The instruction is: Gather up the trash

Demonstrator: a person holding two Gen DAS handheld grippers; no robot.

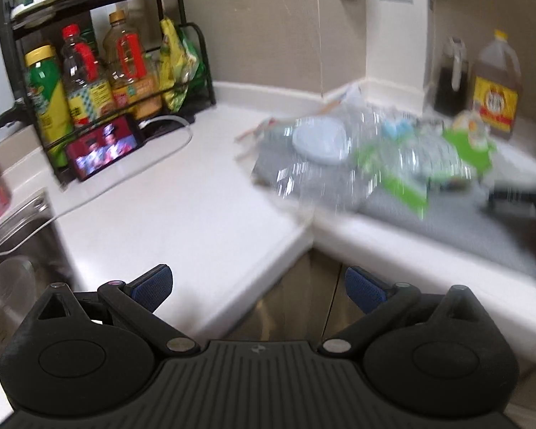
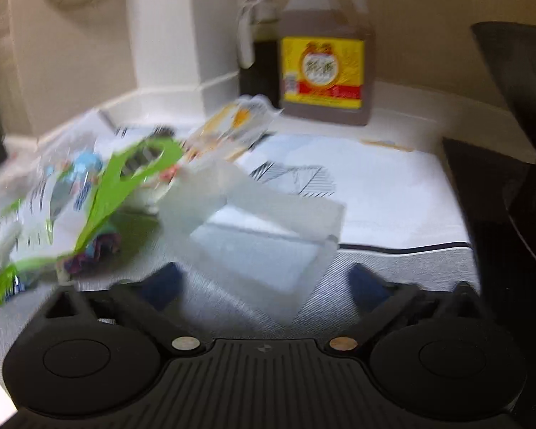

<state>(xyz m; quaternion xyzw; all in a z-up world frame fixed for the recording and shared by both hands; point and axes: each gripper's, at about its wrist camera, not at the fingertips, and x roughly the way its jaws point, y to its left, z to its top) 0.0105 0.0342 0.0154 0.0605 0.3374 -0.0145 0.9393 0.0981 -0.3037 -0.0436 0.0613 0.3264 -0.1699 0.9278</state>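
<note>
The trash pile (image 1: 368,157), clear plastic and green wrappers, lay blurred on a grey mat (image 1: 464,221) in the white worktop (image 1: 160,214) corner. A clear plastic tray (image 2: 261,246) sat just before the right tool (image 2: 264,282), spread wide and empty. The left tool (image 1: 257,282) hung equally wide before the worktop edge, holding nothing.

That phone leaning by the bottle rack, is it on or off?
On. The phone propped against the rack has a lit screen with a bright, colourful picture; a white cable trails from it across the counter.

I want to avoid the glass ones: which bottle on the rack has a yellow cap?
The green-and-yellow bottle at the rack's left end; its neighbours carry red and gold caps.
</note>
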